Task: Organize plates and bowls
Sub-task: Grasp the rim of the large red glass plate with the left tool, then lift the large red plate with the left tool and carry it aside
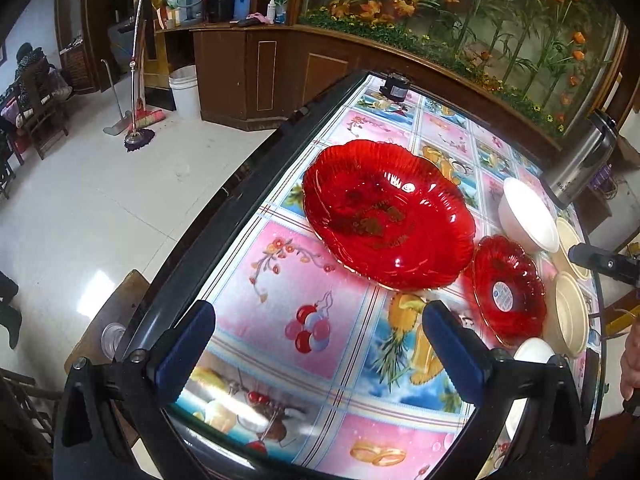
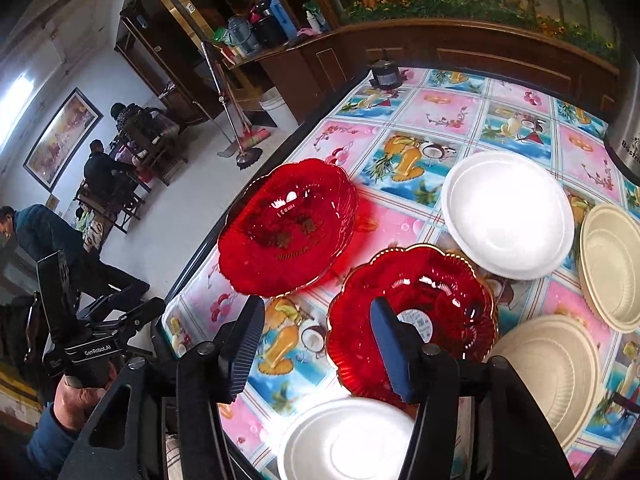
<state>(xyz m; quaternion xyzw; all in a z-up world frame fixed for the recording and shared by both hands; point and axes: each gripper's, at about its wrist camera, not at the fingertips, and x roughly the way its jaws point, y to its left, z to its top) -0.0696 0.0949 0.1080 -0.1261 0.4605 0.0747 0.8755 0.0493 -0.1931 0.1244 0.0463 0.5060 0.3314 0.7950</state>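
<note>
A large red scalloped plate (image 1: 388,212) lies on the table with the patterned cloth (image 1: 280,280); it also shows in the right wrist view (image 2: 286,226). A smaller red plate (image 1: 508,290) (image 2: 416,316) lies to its right. White bowls (image 1: 528,214) (image 2: 506,214) (image 2: 348,440) and beige bowls (image 1: 570,316) (image 2: 616,266) (image 2: 556,372) lie around it. My left gripper (image 1: 320,332) is open and empty, above the cloth in front of the large red plate. My right gripper (image 2: 316,344) is open and empty, over the near left edge of the small red plate.
A steel kettle (image 1: 582,160) (image 2: 628,128) stands at the table's right side. A small black device (image 1: 394,86) (image 2: 384,70) sits at the far edge. The table's dark rim (image 1: 224,216) borders open floor on the left. The left gripper's body shows in the right wrist view (image 2: 92,344).
</note>
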